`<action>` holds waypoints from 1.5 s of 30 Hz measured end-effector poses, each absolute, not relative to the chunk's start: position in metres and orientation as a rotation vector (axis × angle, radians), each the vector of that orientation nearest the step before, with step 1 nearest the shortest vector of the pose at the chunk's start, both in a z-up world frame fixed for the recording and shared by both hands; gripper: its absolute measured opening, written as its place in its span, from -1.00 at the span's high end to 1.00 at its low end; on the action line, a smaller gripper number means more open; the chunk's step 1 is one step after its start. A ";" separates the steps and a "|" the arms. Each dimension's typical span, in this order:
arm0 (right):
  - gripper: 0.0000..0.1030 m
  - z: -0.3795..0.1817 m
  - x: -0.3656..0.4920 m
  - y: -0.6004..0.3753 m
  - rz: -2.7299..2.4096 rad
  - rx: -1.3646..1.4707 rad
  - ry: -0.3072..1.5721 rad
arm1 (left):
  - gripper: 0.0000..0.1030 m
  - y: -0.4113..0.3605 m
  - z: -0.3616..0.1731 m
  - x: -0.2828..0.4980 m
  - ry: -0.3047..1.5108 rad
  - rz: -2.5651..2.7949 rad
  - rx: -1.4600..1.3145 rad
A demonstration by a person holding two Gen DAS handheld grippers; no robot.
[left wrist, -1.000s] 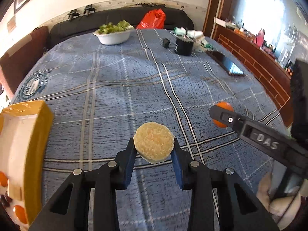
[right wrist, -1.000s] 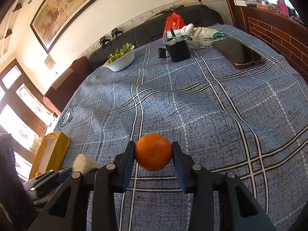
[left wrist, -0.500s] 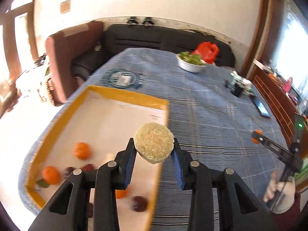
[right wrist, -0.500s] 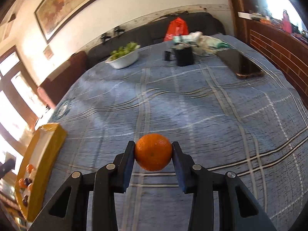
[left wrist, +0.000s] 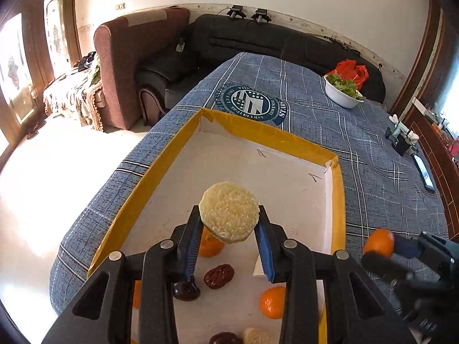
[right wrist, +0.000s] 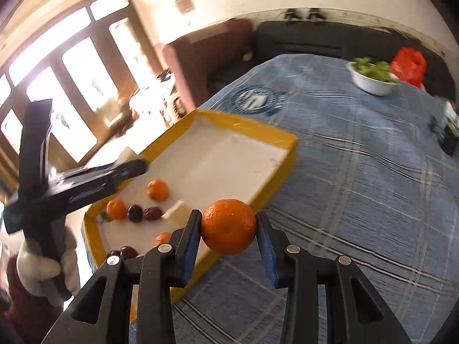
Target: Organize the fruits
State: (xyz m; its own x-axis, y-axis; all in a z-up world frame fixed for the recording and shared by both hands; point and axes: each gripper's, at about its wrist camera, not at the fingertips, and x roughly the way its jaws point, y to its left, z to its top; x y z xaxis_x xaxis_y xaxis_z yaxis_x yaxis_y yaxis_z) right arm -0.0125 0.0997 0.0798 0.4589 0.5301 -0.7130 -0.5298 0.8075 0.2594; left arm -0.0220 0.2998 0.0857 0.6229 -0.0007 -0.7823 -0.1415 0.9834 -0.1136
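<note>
Pale round cake (left wrist: 228,212), rough shredded-looking top, pinched between the blue pads of the left gripper (left wrist: 229,230), hanging over the tray (left wrist: 259,134) interior, about center of the left wrist view. Tangerine (right wrist: 228,226) clamped between the pads of the right gripper (right wrist: 228,230), just outside the tray's near rim, over the blue plaid cloth (right wrist: 358,172); in the left wrist view that same tangerine shows at 4 o'clock, blurred.

Tray: yellow rim, white floor, on the cloth near the table's edge. Inside, left wrist view: a loose tangerine (left wrist: 272,302) at 5 o'clock of the cake, another (left wrist: 210,245) partly behind the left finger, a wrinkled dark red date (left wrist: 219,276) between the fingers, a darker date (left wrist: 186,290) at 7 o'clock, a second pale cake (left wrist: 256,336) at the bottom edge.

Outward: white bowl of greens (left wrist: 342,93) at 1 o'clock, red bag (left wrist: 351,70) behind it, black sofa (left wrist: 258,43) at 12, brown armchair (left wrist: 134,57) at 10. Gloved hand (right wrist: 47,261) grips the left tool's handle at 8 o'clock in the right wrist view.
</note>
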 end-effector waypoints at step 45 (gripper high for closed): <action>-0.23 0.063 -0.074 0.011 0.362 0.137 0.806 | -1.00 0.168 0.148 -0.159 0.556 0.178 0.015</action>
